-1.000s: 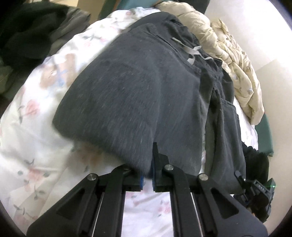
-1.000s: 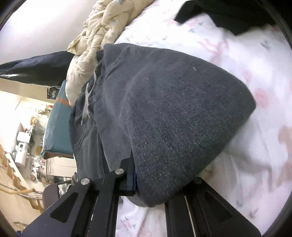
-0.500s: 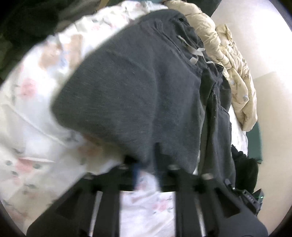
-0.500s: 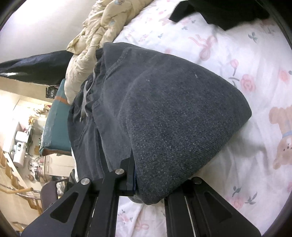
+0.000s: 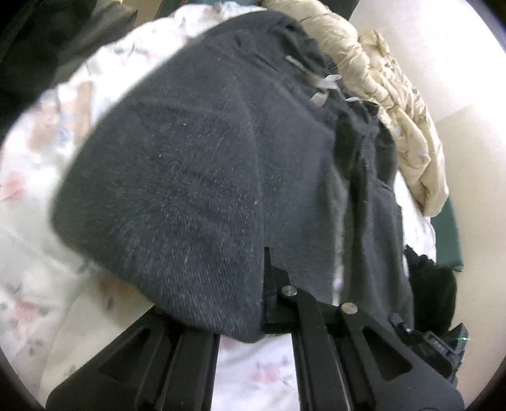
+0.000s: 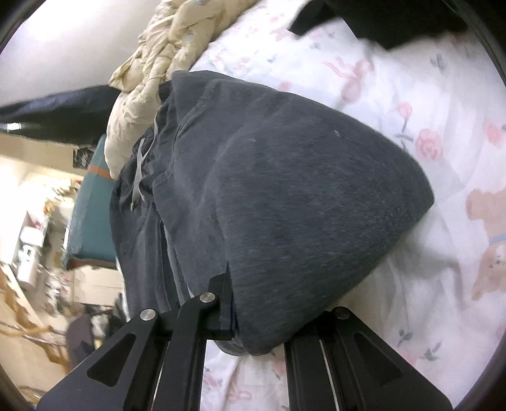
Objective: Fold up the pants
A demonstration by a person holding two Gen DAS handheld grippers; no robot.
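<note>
Dark grey pants [image 5: 189, 174] lie folded over on a floral bedsheet [image 5: 31, 253], waistband and light drawstring toward the far end. My left gripper [image 5: 253, 303] is closing on the near fold of the cloth, which sits between the jaws and drapes over the left finger. In the right wrist view the same pants [image 6: 300, 205] bulge up in a rounded fold. My right gripper [image 6: 249, 319] is shut on their near edge, and the fabric hides the right finger.
A cream quilt [image 5: 395, 104] is bunched along the far side of the pants, also in the right wrist view as the quilt [image 6: 151, 72]. Black clothing [image 6: 395, 22] lies on the sheet beyond. Dark clothes [image 5: 47, 47] sit at the far left. A teal box [image 6: 91, 196] stands off the bed.
In the left wrist view the fold has come nearer and now covers the left finger, where before only its edge sat between the pads. The right grip is unchanged; the sheet shifted slightly.
</note>
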